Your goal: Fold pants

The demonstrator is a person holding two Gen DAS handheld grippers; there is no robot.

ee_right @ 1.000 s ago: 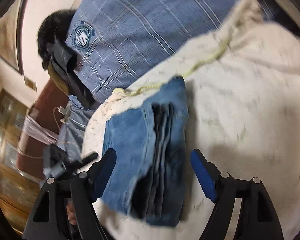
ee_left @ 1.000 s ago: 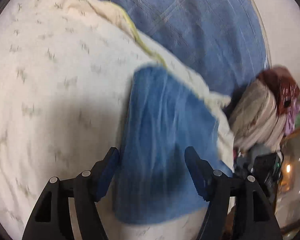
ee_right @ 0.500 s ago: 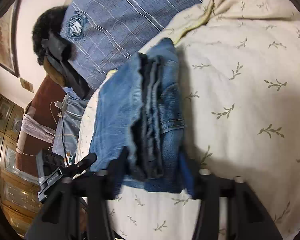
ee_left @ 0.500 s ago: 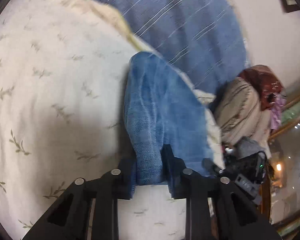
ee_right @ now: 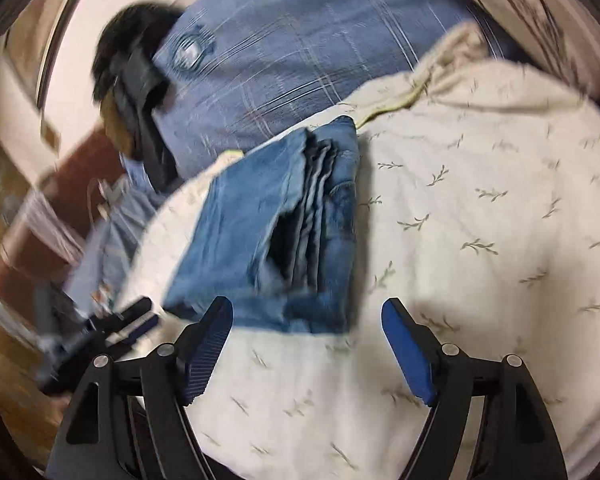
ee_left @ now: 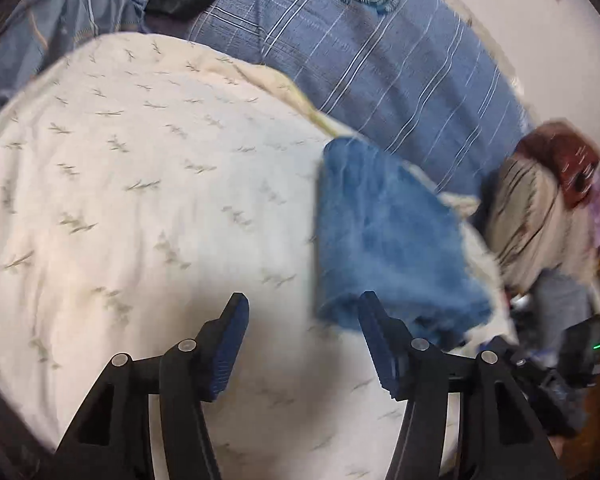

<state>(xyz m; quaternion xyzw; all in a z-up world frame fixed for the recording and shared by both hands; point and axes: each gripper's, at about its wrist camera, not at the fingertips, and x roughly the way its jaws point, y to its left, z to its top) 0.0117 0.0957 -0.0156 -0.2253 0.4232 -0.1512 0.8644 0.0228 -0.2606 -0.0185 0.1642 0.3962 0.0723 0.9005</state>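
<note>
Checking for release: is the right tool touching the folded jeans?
Apart. The right wrist view shows the right tool open, its fingers short of the folded jeans, with bedsheet visible between.

The left tool (ee_left: pixel 302 344) hung with its two blue-padded fingers (ee_left: pixel 226 346) spread wide apart, nothing between them. The right tool (ee_right: pixel 308 348) likewise stood wide open and empty, its blue pads (ee_right: pixel 406 354) angled outward. In the right view, the left tool (ee_right: pixel 118 324) showed at the lower left, blurred.
</note>
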